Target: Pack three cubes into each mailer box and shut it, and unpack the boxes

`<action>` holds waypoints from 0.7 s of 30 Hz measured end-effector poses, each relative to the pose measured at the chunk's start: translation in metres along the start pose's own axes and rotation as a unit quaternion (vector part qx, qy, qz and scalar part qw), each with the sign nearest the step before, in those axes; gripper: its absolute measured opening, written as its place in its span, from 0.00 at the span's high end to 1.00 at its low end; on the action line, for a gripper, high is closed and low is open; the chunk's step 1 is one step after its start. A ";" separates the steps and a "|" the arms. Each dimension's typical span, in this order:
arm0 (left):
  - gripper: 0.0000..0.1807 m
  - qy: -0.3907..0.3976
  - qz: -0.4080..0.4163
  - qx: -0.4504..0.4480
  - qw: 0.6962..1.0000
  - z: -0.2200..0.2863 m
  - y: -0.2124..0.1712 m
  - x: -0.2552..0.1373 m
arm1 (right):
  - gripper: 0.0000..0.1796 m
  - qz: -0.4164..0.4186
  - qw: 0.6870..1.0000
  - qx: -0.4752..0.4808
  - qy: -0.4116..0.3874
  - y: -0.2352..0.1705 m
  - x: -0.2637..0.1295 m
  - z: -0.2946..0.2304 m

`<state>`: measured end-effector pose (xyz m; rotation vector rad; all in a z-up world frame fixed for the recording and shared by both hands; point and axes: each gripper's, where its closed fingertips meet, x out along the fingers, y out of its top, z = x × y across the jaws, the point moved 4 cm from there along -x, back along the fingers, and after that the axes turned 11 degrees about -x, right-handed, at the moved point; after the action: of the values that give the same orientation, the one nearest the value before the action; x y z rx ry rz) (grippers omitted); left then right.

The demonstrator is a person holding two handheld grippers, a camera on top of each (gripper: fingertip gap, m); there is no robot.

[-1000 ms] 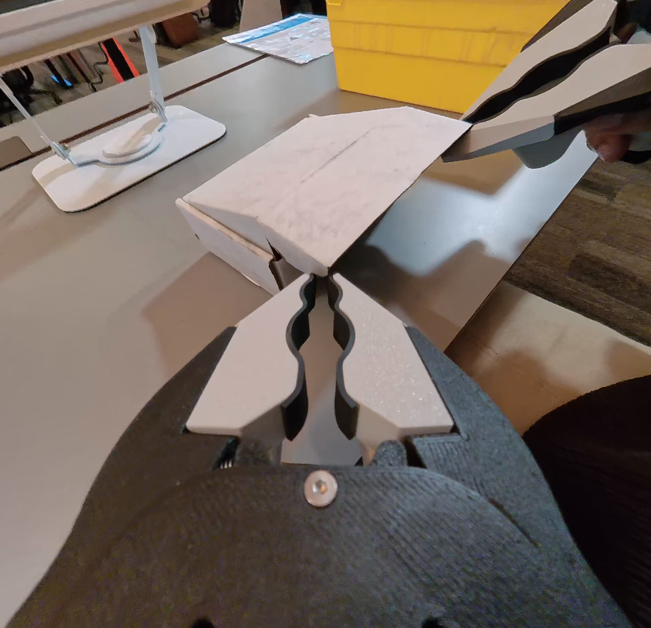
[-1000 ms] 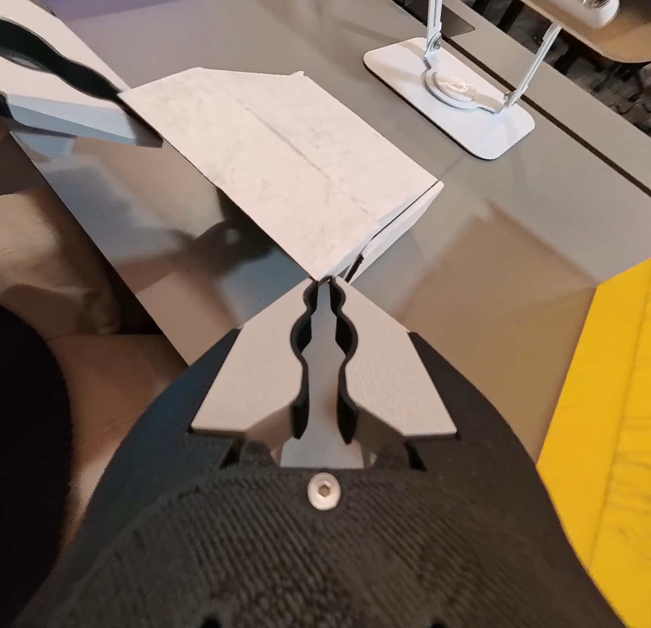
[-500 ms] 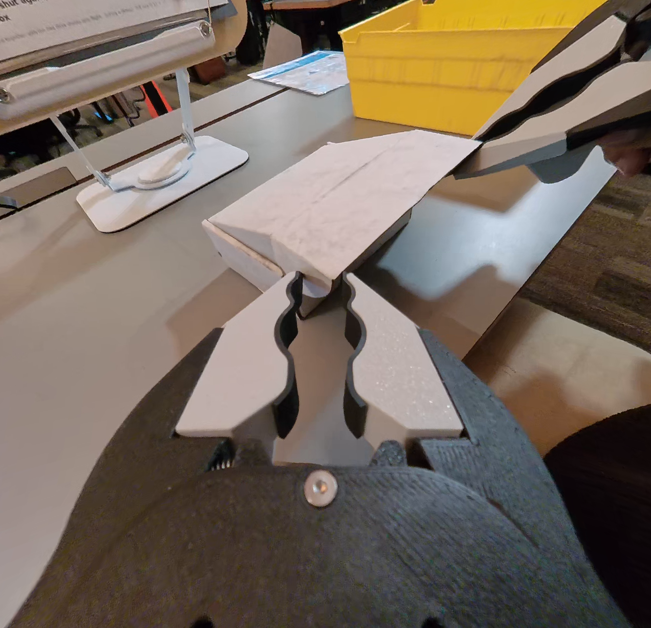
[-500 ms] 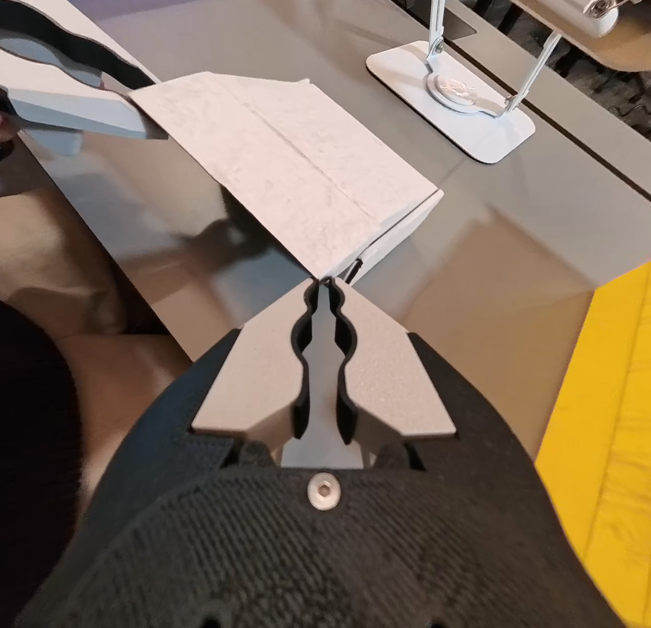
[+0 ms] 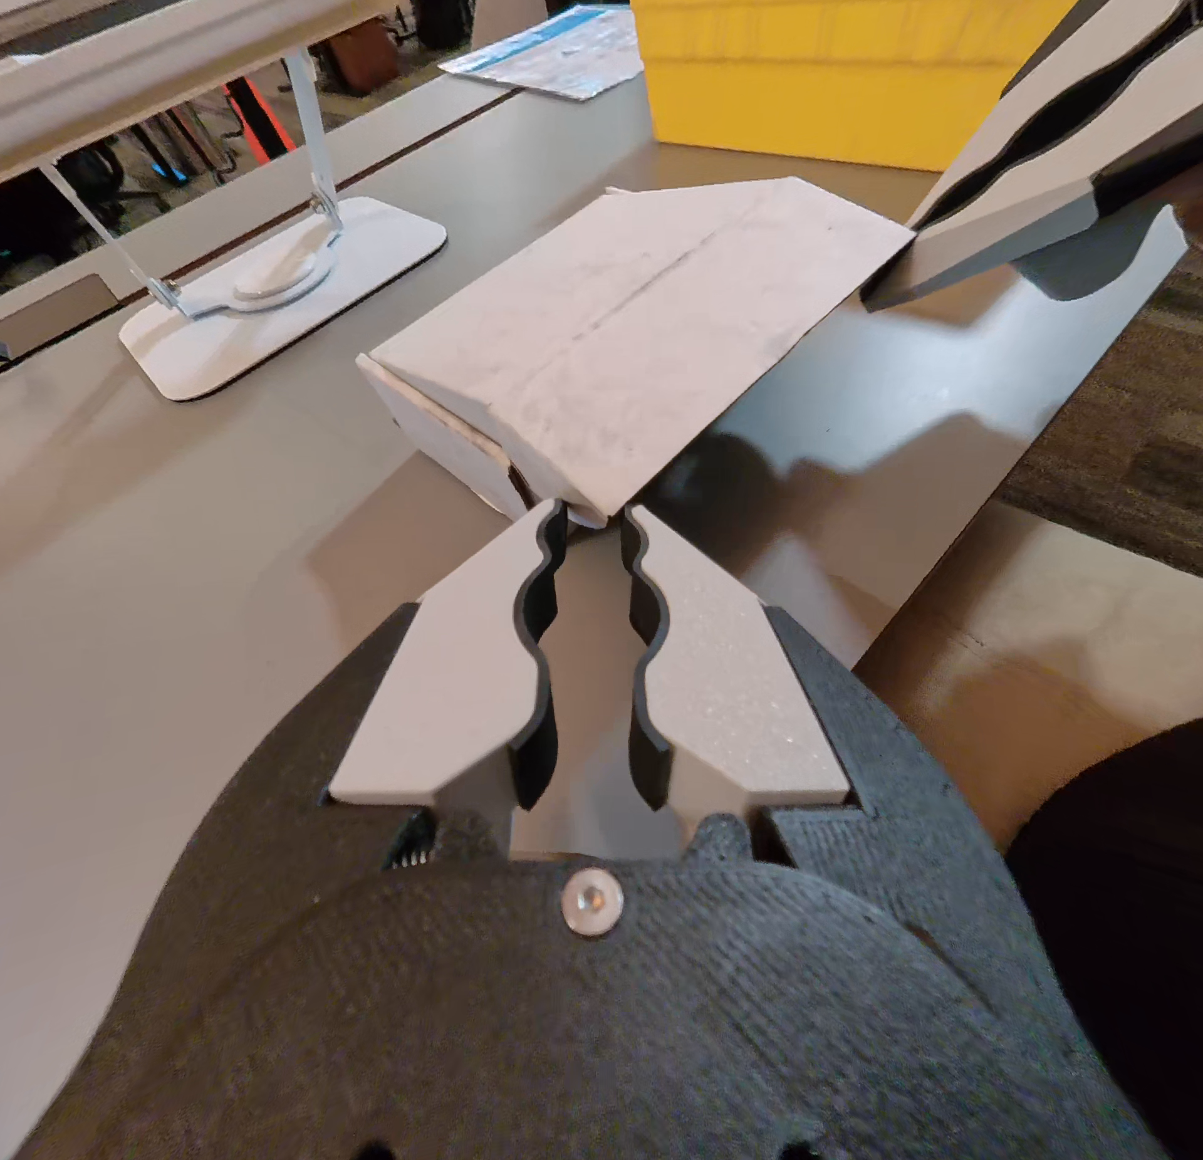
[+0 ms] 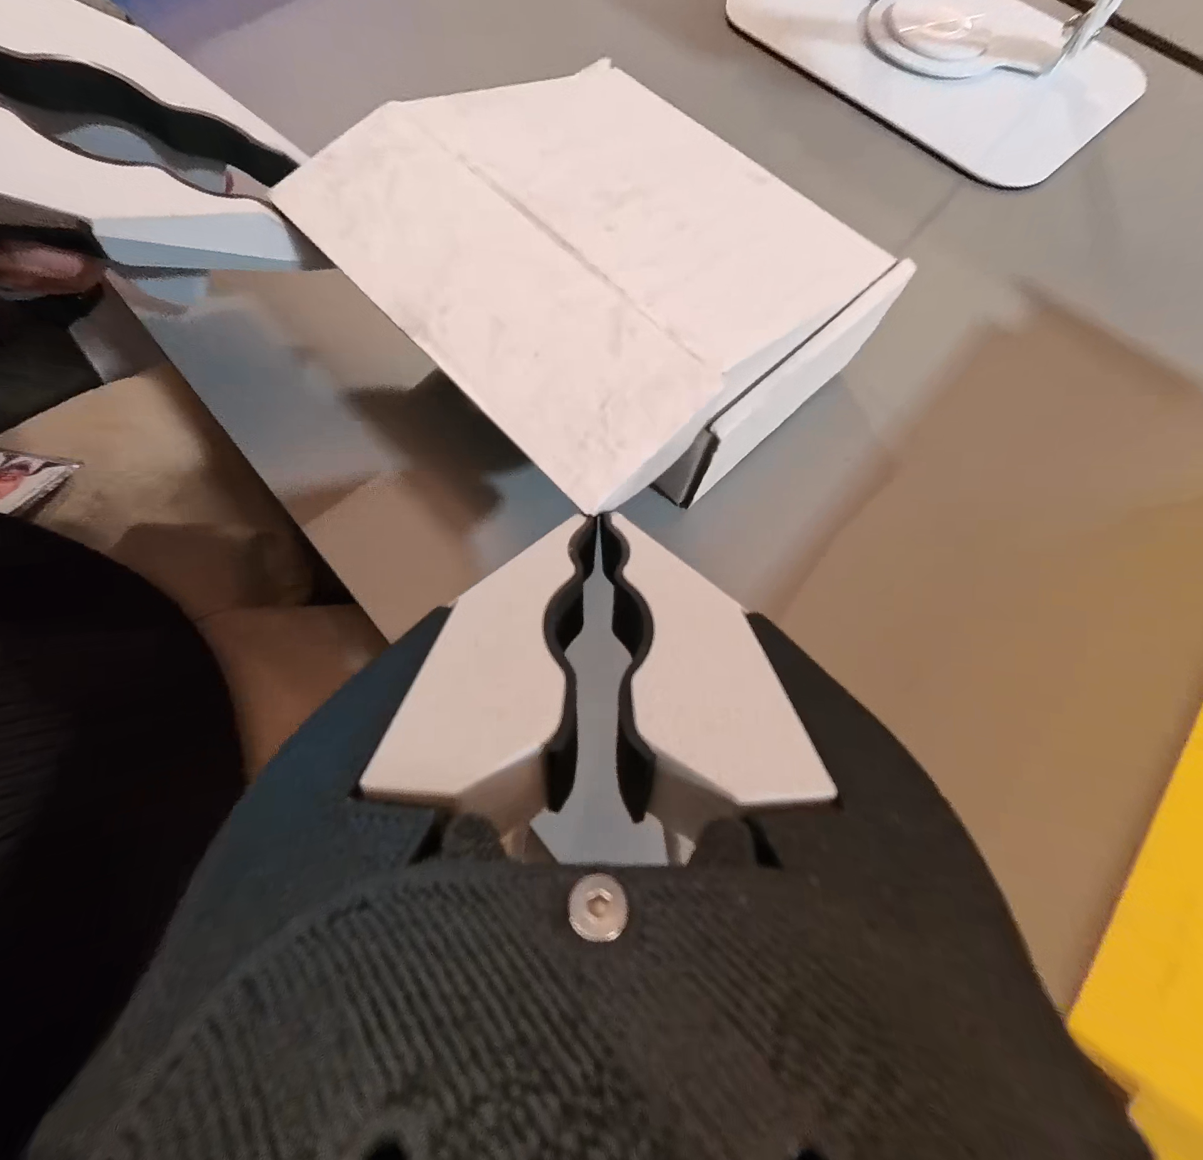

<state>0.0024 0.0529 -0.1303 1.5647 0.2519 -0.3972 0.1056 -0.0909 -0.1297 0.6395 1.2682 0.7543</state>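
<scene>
I see a white box sitting on the grey desk, close to the desk's near edge. Its big lid is tipped up and slopes over the box, so I cannot see inside.

My left hand-held gripper is a little bit open. One corner of the lid sits right at the gap between its tips. I cannot tell if the tips touch the lid.

My right hand-held gripper is squeezed tight, and its two tips meet. The other front corner of the lid sits right at those tips. It looks like it is pinching that corner, but the spot is so small that I cannot be sure.

In the left view, the right hand-held gripper comes in from the top right, with its tips at the lid's far corner.

A yellow bin stands on the desk behind the box. A white stand with a flat base is on the desk to the left of the box, well apart from it. A blue and white paper lies near the bin. There is a brown floor past the desk edge.
</scene>
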 end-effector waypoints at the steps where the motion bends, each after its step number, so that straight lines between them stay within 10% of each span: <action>1: 0.92 -0.001 -0.001 0.000 1.000 0.001 0.000 0.000 | 1.00 0.002 1.000 -0.004 -0.006 0.000 0.000 0.001; 7: 0.87 0.010 0.005 -0.005 1.000 -0.003 0.002 -0.001 | 0.76 -0.004 0.998 -0.034 -0.046 -0.001 0.002 0.009; 21: 0.91 0.022 0.026 0.040 0.999 0.003 0.009 -0.001 | 0.86 0.046 0.997 -0.038 -0.052 0.016 -0.007 0.005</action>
<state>0.0052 0.0496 -0.1218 1.6557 0.2310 -0.3354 0.1076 -0.0867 -0.1121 0.6699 1.1156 0.8308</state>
